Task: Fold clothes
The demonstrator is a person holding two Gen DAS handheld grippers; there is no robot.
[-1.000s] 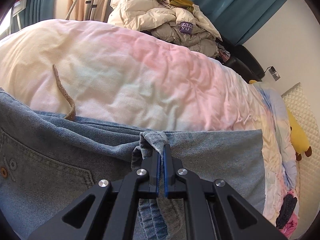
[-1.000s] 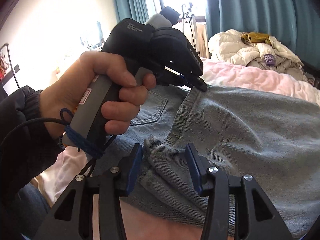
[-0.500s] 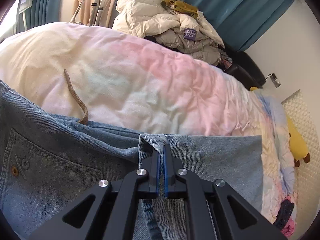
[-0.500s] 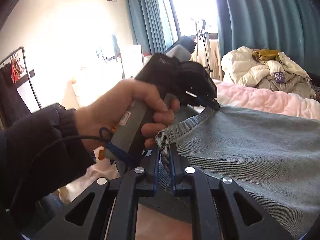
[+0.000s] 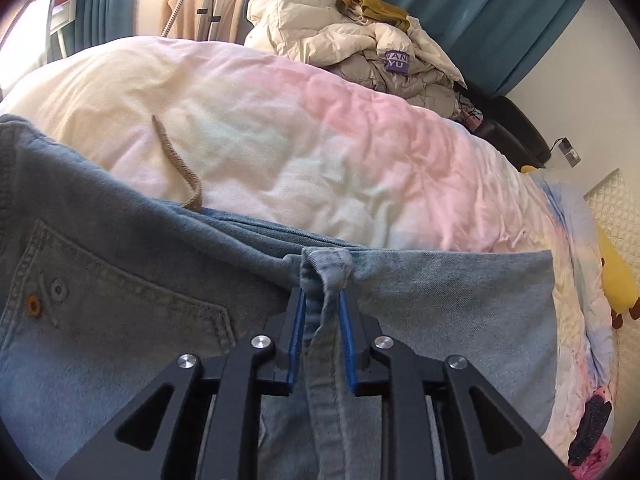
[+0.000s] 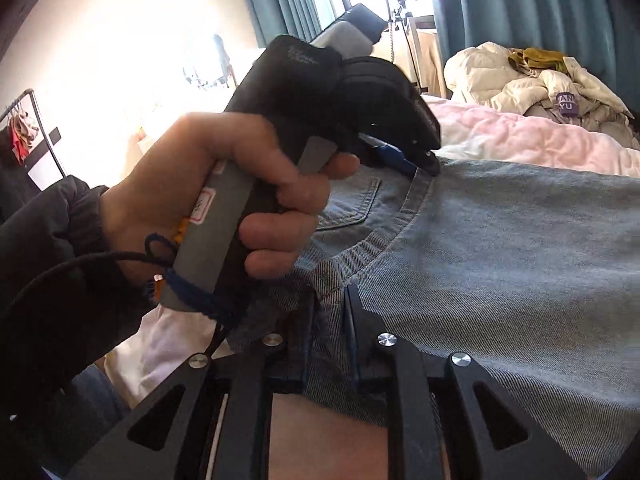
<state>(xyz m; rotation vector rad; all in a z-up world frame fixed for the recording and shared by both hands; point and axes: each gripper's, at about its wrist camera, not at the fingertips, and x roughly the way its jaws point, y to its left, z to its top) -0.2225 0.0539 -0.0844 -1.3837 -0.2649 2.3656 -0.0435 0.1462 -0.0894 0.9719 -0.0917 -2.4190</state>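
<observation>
Denim jeans [image 5: 440, 304] hem sits between each tool's opening jaws.

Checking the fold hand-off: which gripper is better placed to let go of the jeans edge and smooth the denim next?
Probably the left gripper: its jaws are opening around the jeans hem, which lies between the pads. The right gripper sits at the near edge, its jaws also opening.

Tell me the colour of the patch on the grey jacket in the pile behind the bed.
Purple with pale lettering; the patch shows best in the left wrist view.
</observation>
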